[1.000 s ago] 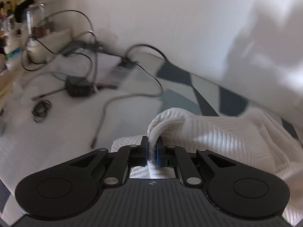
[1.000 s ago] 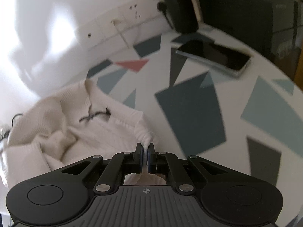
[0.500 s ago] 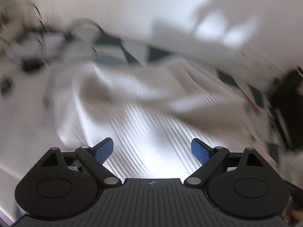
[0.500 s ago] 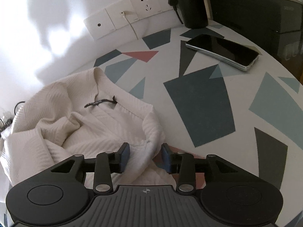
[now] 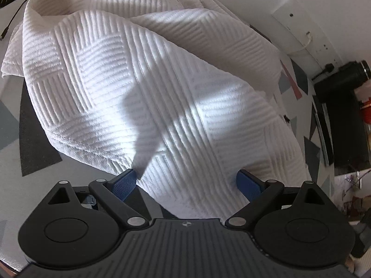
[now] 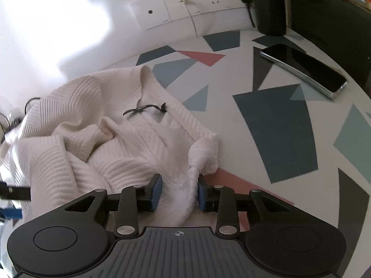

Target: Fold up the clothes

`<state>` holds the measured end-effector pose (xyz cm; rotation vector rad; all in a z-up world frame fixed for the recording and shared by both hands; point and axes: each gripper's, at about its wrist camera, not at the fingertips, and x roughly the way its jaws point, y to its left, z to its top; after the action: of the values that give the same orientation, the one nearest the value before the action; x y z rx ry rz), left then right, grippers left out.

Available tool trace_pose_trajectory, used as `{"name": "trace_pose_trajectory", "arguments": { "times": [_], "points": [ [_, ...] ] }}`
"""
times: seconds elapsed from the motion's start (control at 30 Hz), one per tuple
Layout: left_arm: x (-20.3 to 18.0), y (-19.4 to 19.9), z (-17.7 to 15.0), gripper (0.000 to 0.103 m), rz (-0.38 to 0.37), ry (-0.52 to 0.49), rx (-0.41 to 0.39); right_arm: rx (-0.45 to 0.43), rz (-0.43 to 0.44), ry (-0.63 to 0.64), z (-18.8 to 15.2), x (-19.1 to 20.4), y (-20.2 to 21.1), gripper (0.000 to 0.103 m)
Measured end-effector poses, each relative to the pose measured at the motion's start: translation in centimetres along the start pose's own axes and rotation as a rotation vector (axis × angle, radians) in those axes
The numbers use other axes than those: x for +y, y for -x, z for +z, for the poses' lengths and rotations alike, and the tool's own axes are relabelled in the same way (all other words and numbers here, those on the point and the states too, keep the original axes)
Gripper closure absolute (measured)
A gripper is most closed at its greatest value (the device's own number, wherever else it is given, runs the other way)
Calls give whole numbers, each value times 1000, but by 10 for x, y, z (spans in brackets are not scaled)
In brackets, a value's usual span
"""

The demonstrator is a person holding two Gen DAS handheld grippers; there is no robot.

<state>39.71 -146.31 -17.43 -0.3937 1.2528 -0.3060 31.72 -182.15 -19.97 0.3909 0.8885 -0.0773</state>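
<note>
A white ribbed knit sweater (image 5: 143, 74) lies bunched on the patterned table (image 6: 273, 120). In the left wrist view it fills most of the frame, its hem running at the lower left. My left gripper (image 5: 187, 181) is wide open just above the cloth, its blue pads (image 5: 124, 181) holding nothing. In the right wrist view the sweater (image 6: 76, 125) lies at the left with its neck label loop (image 6: 145, 110) on top. My right gripper (image 6: 178, 192) is open, and a fold of the sweater lies loose between its blue pads (image 6: 156, 191).
A black phone (image 6: 303, 68) lies at the table's far right. Wall sockets with a white cable (image 6: 185, 11) run along the back wall. A black box (image 6: 329, 14) stands at the back right. Black cables (image 5: 11, 4) lie beyond the sweater on the left.
Both grippers were shut on the sweater a second ago and have opened, letting it go. The left gripper swung right over the sweater. The right one drew back slightly.
</note>
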Motion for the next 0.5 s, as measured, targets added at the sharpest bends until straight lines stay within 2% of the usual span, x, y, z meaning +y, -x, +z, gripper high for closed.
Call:
{"name": "trace_pose_trajectory", "arguments": {
  "times": [0.03, 0.1, 0.17, 0.2, 0.27, 0.37, 0.5],
  "points": [
    [3, -1, -1, 8, -7, 6, -5, 2, 2, 0, 0, 0, 0, 73],
    [9, 3, -4, 20, -25, 27, -28, 1, 1, 12, 1, 0, 0, 77],
    [15, 8, -5, 55, -28, 39, -47, -5, -26, 37, 1, 2, -1, 89],
    [18, 12, -4, 62, -23, 39, -55, -11, -34, 45, 1, 3, -1, 93],
    [24, 20, -3, 88, -12, 44, -77, -30, -36, 37, 5, 1, 0, 96],
    [32, 32, 4, 92, -4, 57, -124, -80, -49, 20, 11, -2, 3, 97],
    [49, 57, 24, 93, 55, 51, -253, -151, -75, -7, 23, -10, 12, 98]
  ]
}}
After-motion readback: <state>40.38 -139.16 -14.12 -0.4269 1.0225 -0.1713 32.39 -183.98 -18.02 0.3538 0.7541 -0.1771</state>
